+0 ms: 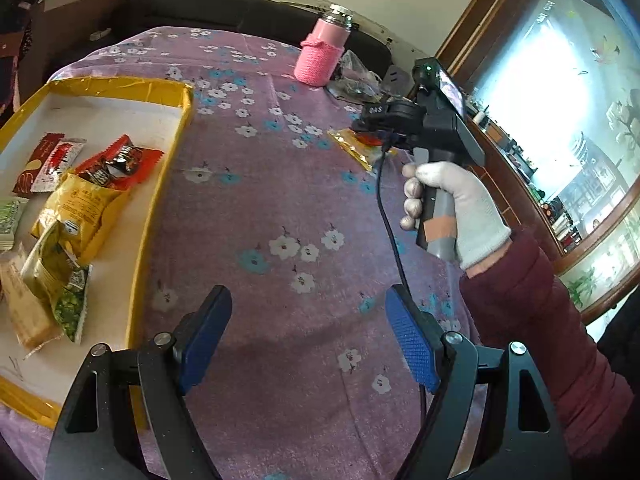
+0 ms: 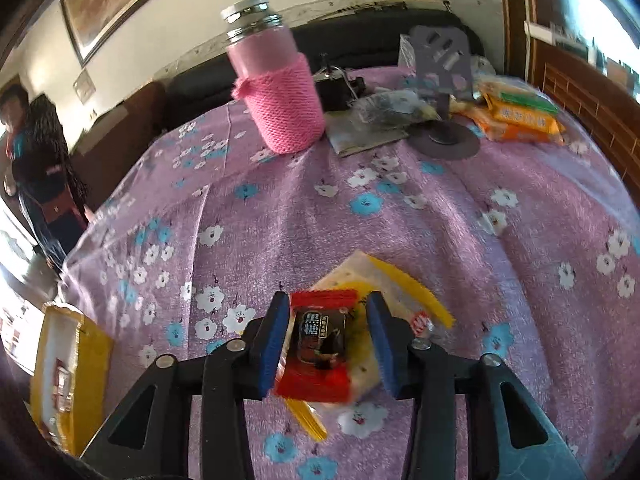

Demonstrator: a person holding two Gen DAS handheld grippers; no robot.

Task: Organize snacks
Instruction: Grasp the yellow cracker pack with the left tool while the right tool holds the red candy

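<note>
In the right wrist view a red candy packet with a dark label lies on top of a yellow-and-white packet on the purple flowered tablecloth. My right gripper straddles the red packet. Its left pad touches the packet's edge, while a small gap shows at the right pad. In the left wrist view a white-gloved hand holds that gripper over the yellow packet. My left gripper hangs open above bare cloth, holding nothing. A yellow-rimmed tray to its left holds several snack packets.
At the far side of the table stands a pink bottle in a knitted sleeve. Right of it are a clear plastic bag, a grey phone stand and orange and green snack packs. A person stands at the left.
</note>
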